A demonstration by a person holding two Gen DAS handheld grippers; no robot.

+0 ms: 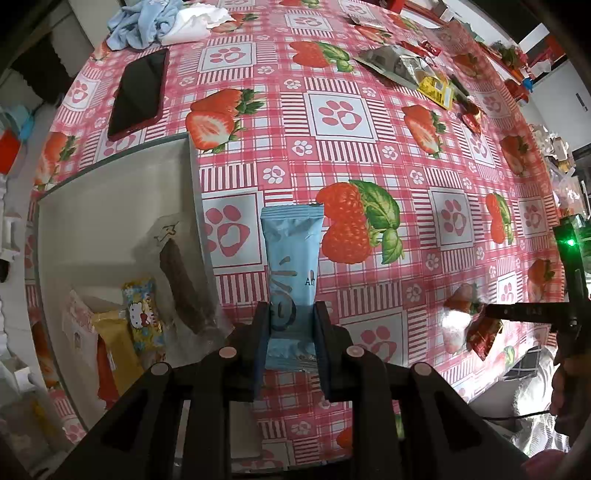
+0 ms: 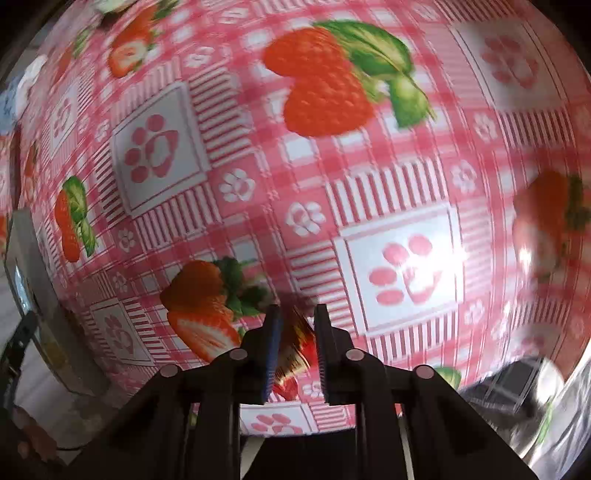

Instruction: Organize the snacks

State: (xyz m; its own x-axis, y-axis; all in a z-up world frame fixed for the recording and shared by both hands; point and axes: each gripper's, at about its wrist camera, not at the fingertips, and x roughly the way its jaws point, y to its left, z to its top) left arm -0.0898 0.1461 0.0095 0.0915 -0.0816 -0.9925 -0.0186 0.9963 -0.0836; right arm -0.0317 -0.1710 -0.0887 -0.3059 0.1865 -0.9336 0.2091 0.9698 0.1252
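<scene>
A light blue snack packet (image 1: pixel 291 251) hangs over the strawberry tablecloth (image 1: pixel 369 155), and my left gripper (image 1: pixel 291 310) is shut on its lower end. Just left of it stands a white box (image 1: pixel 192 177) with a Hello Kitty packet (image 1: pixel 142 314), a yellow packet (image 1: pixel 118 343) and a brown wafer pack (image 1: pixel 184 291) inside. My right gripper (image 2: pixel 297 314) is shut on a small red and gold wrapped snack (image 2: pixel 295 343), low over the cloth. In the left wrist view that snack (image 1: pixel 484 334) shows at the right, at the tip of the right gripper's fingers (image 1: pixel 517 312).
A dark phone (image 1: pixel 138 92) lies beyond the box, with a blue cloth (image 1: pixel 144 22) at the far left corner. Silver packets (image 1: pixel 391 62), a yellow packet (image 1: pixel 437 90) and small red wraps (image 1: pixel 472 120) lie at the far right. The table's near edge runs below both grippers.
</scene>
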